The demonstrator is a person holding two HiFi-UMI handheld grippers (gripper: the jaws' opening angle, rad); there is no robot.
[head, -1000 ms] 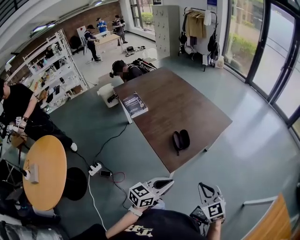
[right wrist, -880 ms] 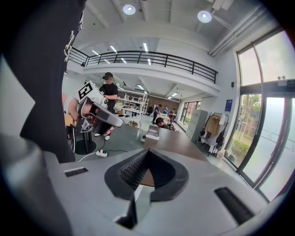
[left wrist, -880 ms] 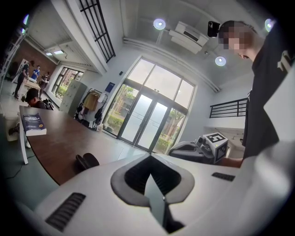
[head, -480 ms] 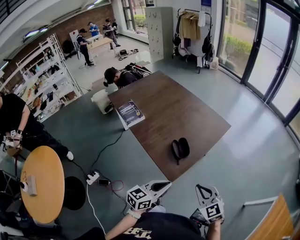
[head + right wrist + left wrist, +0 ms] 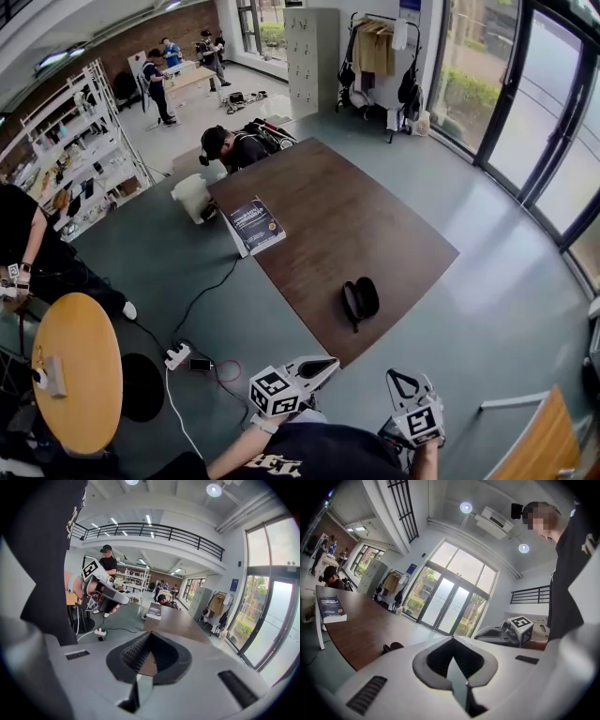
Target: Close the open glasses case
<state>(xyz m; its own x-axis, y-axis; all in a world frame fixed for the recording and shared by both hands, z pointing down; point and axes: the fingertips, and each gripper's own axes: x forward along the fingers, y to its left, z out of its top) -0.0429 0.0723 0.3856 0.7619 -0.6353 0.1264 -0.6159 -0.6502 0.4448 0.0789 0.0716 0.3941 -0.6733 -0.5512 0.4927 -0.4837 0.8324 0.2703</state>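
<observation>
The black glasses case (image 5: pixel 360 299) lies open on the brown table (image 5: pixel 328 211), near the table's close corner, its two halves side by side. Both grippers hang low in front of my body, well short of the table and over the floor. The left gripper (image 5: pixel 328 363) is shut with nothing in it and points toward the table's corner. The right gripper (image 5: pixel 395 376) is also shut and empty. In the left gripper view the case (image 5: pixel 391 646) shows small beyond the shut left gripper (image 5: pixel 451 642). The right gripper (image 5: pixel 150 634) hides the case in its own view.
A dark book (image 5: pixel 253 223) lies at the table's left edge. A person (image 5: pixel 230 145) bends over the far corner. A power strip (image 5: pixel 176 355) with cables lies on the grey floor, left of me. A round orange table (image 5: pixel 75 370) stands at the left.
The head view has drifted a little, so the table sits slightly lower and left in frame. Both grippers stay shut and low. The case has not moved on the table.
</observation>
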